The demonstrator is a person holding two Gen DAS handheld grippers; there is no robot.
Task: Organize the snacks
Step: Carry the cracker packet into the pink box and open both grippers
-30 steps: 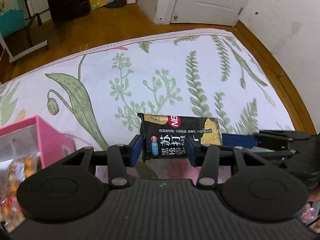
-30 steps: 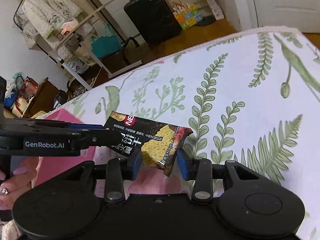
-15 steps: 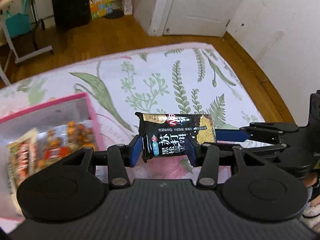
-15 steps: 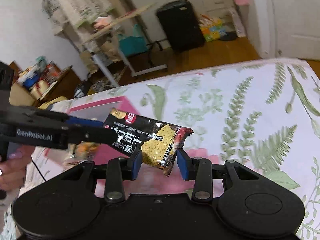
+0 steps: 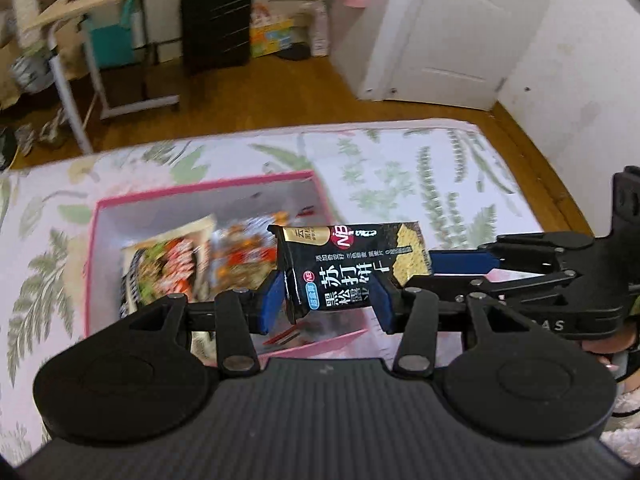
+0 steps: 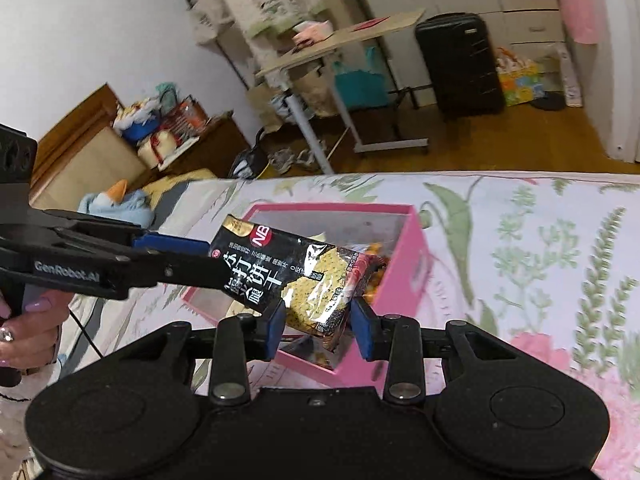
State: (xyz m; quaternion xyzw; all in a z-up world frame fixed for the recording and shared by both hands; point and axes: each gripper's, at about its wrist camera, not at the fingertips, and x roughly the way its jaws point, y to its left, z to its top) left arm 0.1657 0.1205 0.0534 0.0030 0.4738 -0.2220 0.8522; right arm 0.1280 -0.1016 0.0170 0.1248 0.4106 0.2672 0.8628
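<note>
Together, both grippers carry one black cracker packet (image 5: 348,266) in the air above the pink box (image 5: 200,192). The left gripper (image 5: 326,306) has its blue pads narrowly set and pinching the packet's printed end. The right gripper (image 6: 318,326) pinches the other end, where the cracker picture and clear wrapper show, with its jaws about as narrow. In the left wrist view the right gripper reaches in from the right edge, its blue finger against the packet's far end; in the right wrist view the left gripper comes in from the left, held by a hand (image 6: 30,320) with painted nails.

The box is open at the top and already holds several snack bags (image 5: 168,264), blurred, in orange, red and white. It sits on a bedspread (image 6: 540,248) printed with green ferns and pink flowers, away from the spread's far edge.

Beyond lies a wooden floor (image 5: 260,92) with a black suitcase (image 6: 460,64), a rolling side table (image 6: 340,44), a white door (image 5: 448,28) and cluttered shelving.
</note>
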